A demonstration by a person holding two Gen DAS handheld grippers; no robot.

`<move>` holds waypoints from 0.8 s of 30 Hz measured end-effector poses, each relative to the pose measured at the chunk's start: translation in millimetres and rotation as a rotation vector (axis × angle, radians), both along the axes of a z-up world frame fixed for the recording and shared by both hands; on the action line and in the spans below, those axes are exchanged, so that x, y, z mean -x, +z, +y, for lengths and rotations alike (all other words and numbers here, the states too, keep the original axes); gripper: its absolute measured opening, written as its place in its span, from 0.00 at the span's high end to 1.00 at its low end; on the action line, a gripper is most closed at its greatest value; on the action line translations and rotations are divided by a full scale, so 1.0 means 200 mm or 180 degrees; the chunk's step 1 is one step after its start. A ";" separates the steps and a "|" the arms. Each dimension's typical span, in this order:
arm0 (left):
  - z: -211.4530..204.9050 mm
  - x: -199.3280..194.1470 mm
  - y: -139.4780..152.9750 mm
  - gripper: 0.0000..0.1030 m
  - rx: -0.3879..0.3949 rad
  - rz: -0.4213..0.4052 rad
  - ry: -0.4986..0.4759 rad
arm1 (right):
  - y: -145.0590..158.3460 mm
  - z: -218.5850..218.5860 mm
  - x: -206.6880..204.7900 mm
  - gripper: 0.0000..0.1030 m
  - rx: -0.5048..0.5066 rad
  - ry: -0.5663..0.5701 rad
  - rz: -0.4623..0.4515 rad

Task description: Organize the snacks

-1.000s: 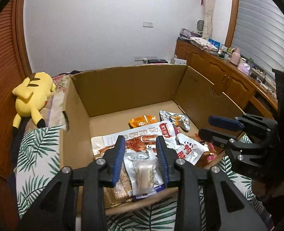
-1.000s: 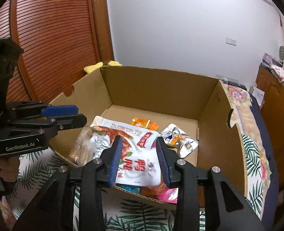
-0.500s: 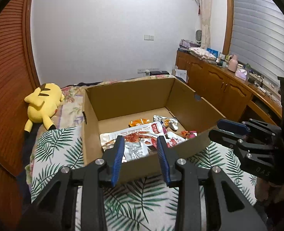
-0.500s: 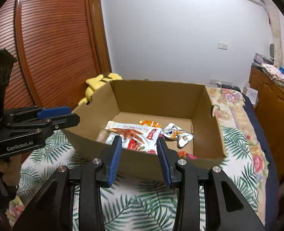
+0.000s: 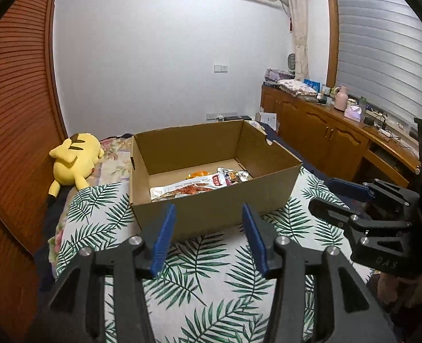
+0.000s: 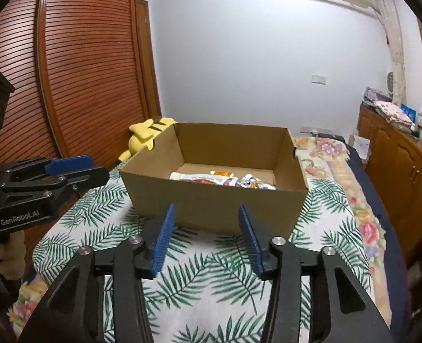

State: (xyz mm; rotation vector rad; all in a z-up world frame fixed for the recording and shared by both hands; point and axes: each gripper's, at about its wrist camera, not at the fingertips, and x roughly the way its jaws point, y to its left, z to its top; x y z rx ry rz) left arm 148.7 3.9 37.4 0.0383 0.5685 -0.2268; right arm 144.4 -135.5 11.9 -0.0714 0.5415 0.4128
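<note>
Left gripper (image 5: 208,235): jaws just opening, nothing between them;
Right gripper (image 6: 206,235): same, empty;
Cardboard box (image 5: 211,208): snack packets (image 5: 193,187) lying flat inside

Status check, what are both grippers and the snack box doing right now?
Left gripper and right gripper open, empty, jaws just opening. Snack packets lie in the cardboard box on the bed. Nothing in the way.

Black gripper (image 5: 208,237), blue ribbed pads (image 5: 162,237), silver screws
</note>
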 end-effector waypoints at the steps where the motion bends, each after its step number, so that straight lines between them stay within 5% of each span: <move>1: 0.00 0.02 0.00 0.50 -0.0004 -0.0020 0.0018 | 0.00 0.00 0.02 0.42 0.0007 -0.0018 -0.0012; 9: 0.00 0.18 0.01 0.31 -0.0041 -0.0211 0.0156 | 0.00 -0.04 0.13 0.12 0.0023 -0.0130 -0.0095; 14: -0.01 0.24 0.01 0.16 -0.0072 -0.0228 0.0219 | -0.01 -0.05 0.17 0.07 0.0017 -0.0161 -0.0110; 24: -0.03 0.31 -0.02 0.10 -0.0175 -0.0248 0.0440 | 0.00 -0.07 0.23 0.00 0.0019 -0.0242 -0.0160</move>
